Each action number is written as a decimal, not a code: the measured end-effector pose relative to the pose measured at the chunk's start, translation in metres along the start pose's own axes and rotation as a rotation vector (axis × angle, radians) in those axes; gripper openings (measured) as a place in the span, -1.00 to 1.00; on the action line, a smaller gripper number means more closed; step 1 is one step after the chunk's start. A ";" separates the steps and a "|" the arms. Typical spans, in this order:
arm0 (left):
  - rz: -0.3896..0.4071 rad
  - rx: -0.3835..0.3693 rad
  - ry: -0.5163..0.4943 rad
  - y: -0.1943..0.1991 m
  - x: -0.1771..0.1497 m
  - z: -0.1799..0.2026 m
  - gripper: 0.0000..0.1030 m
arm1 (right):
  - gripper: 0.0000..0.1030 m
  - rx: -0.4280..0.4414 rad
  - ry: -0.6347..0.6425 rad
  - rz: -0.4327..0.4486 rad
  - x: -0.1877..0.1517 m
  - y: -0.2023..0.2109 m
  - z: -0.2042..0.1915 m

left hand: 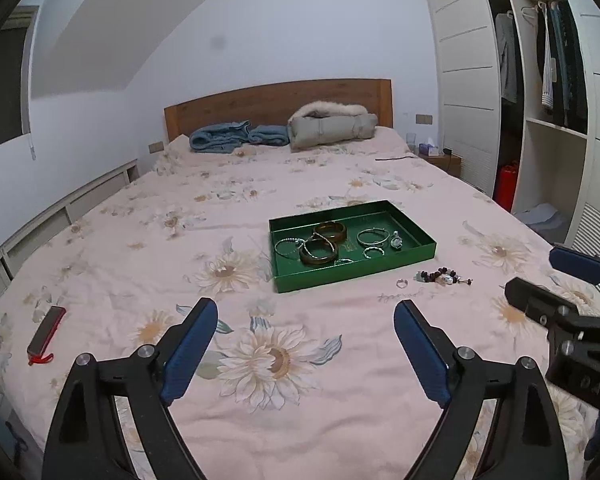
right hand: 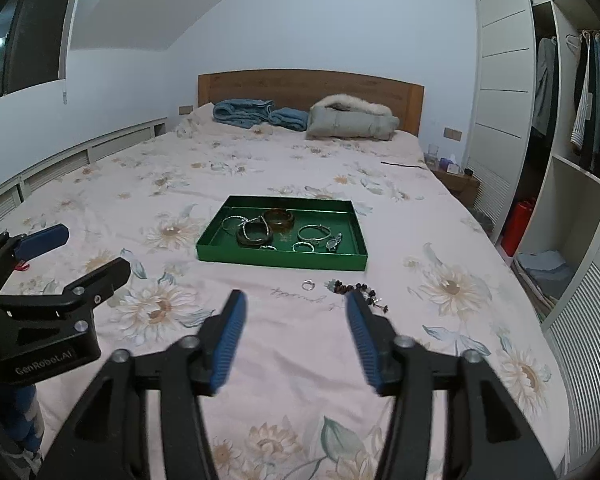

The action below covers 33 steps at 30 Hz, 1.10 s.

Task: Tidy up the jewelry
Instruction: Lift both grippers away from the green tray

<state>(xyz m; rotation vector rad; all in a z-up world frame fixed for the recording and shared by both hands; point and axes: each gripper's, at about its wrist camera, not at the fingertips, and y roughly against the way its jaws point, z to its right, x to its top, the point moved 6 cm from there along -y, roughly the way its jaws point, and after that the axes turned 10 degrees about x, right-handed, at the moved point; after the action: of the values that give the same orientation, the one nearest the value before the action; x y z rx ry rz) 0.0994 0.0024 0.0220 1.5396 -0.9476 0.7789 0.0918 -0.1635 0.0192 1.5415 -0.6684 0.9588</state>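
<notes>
A green tray (left hand: 356, 276) (right hand: 282, 261) lies on the flowered bedspread and holds several bangles, thin bracelets and a watch (left hand: 396, 241) (right hand: 333, 243). Just in front of the tray, on the cover, lie a silver ring (left hand: 402, 283) (right hand: 308, 285) and a dark bead bracelet (left hand: 444, 276) (right hand: 358, 290). My left gripper (left hand: 305, 312) hovers open and empty over the bed, short of the tray. My right gripper (right hand: 296, 300) is open too, nothing between its fingers, with the bead bracelet just beyond its right fingertip. Each gripper shows at the edge of the other's view.
A red phone case with a strap (left hand: 46, 330) lies on the bed at the left. Folded blue blankets (right hand: 256, 114) and a grey fur-trimmed coat (right hand: 350, 120) sit by the wooden headboard. An open wardrobe (right hand: 572, 140) stands to the right, low cabinets along the left wall.
</notes>
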 end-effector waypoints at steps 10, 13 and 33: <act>0.012 0.018 0.002 0.017 -0.005 -0.003 0.85 | 0.45 -0.016 0.031 0.008 -0.011 0.019 -0.012; 0.016 0.030 0.001 0.021 -0.005 -0.003 0.89 | 0.46 -0.011 0.027 0.009 -0.012 0.022 -0.012; -0.067 0.005 -0.021 0.014 -0.010 0.007 0.94 | 0.46 -0.029 0.024 -0.047 -0.023 0.013 -0.009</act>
<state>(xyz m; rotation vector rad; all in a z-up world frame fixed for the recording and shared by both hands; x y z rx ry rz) 0.0826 -0.0034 0.0183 1.5788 -0.9053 0.7190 0.0677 -0.1593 0.0063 1.5114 -0.6241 0.9278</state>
